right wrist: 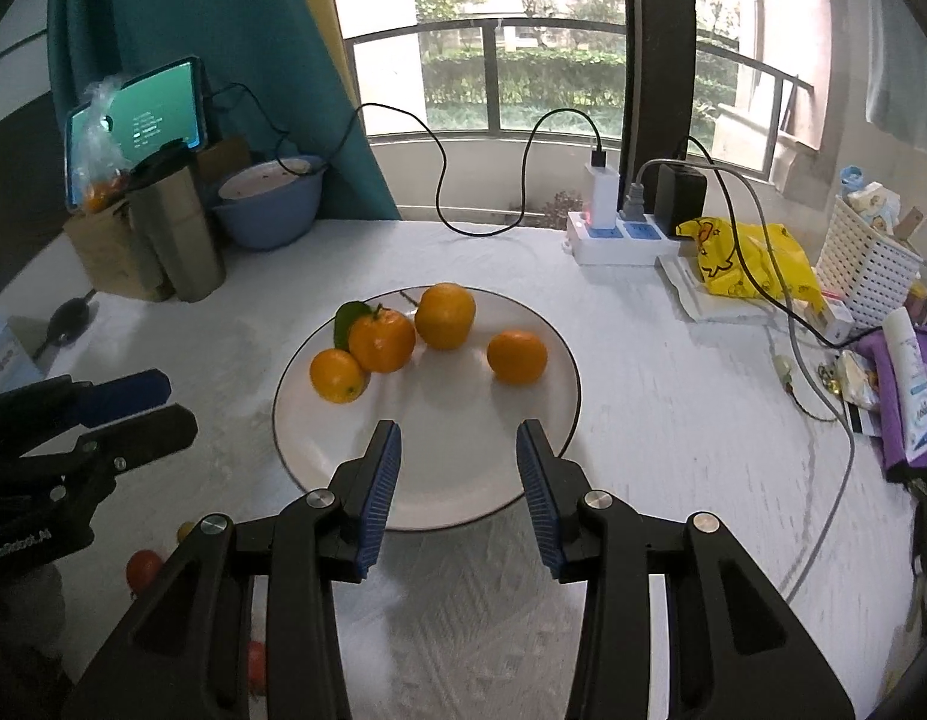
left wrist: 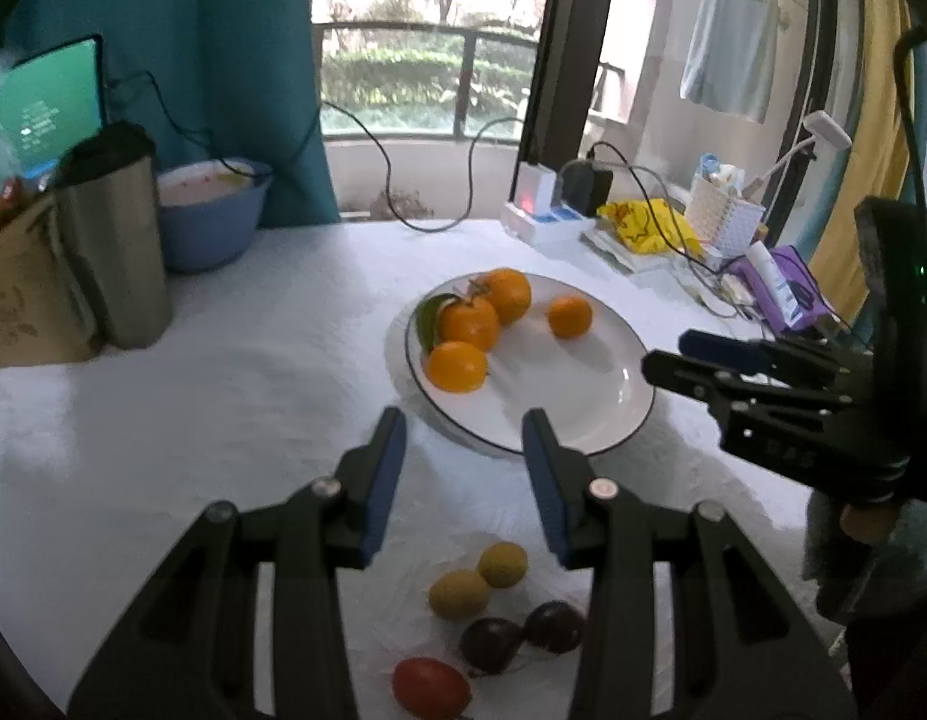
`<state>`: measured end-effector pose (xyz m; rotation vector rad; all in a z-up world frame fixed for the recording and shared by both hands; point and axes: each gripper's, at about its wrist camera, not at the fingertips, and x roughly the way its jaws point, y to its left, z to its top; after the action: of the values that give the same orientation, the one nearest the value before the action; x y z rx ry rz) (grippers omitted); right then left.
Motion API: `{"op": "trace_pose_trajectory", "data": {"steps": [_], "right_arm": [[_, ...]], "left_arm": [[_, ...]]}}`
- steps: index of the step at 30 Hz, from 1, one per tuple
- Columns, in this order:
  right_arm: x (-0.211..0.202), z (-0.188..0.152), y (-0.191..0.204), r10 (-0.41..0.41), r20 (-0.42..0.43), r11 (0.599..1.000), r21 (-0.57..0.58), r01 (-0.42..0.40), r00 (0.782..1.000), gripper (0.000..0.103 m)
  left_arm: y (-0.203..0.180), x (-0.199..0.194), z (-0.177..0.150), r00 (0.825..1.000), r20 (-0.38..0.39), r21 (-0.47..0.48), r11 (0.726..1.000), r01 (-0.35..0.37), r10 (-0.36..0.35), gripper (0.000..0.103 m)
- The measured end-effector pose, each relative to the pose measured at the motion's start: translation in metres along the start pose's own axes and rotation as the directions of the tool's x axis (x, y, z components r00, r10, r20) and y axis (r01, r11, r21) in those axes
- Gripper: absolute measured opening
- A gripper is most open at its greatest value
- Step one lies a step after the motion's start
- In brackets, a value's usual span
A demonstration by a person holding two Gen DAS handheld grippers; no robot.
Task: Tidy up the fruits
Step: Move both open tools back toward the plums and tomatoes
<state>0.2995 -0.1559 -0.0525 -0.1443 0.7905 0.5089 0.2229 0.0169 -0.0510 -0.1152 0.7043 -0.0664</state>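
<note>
A white plate with a dark rim holds several oranges, one with a green leaf. On the cloth in front of it lie two small yellow fruits, two dark purple fruits and a red tomato. My left gripper is open and empty, above the cloth between plate and small fruits. My right gripper is open and empty over the plate's near rim; it shows at the right in the left wrist view.
A steel tumbler, a blue bowl and a paper bag stand at back left. A power strip with cables, a yellow bag, a white basket and bottles crowd the right side.
</note>
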Motion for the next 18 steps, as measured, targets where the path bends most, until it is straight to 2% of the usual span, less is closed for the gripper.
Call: {"op": "trace_pose_trajectory", "data": {"steps": [12,18], "right_arm": [[-0.024,-0.027,0.015,0.031,-0.001,1.000,0.005,-0.031,1.000,0.043],[-0.029,-0.043,0.031,0.067,-0.017,0.998,-0.004,-0.067,0.998,0.043]], "left_arm": [[0.001,-0.020,-0.036,1.000,0.006,0.003,1.000,-0.026,0.026,0.042],[0.008,-0.028,-0.054,1.000,-0.016,-0.032,0.999,-0.006,0.006,0.042]]}}
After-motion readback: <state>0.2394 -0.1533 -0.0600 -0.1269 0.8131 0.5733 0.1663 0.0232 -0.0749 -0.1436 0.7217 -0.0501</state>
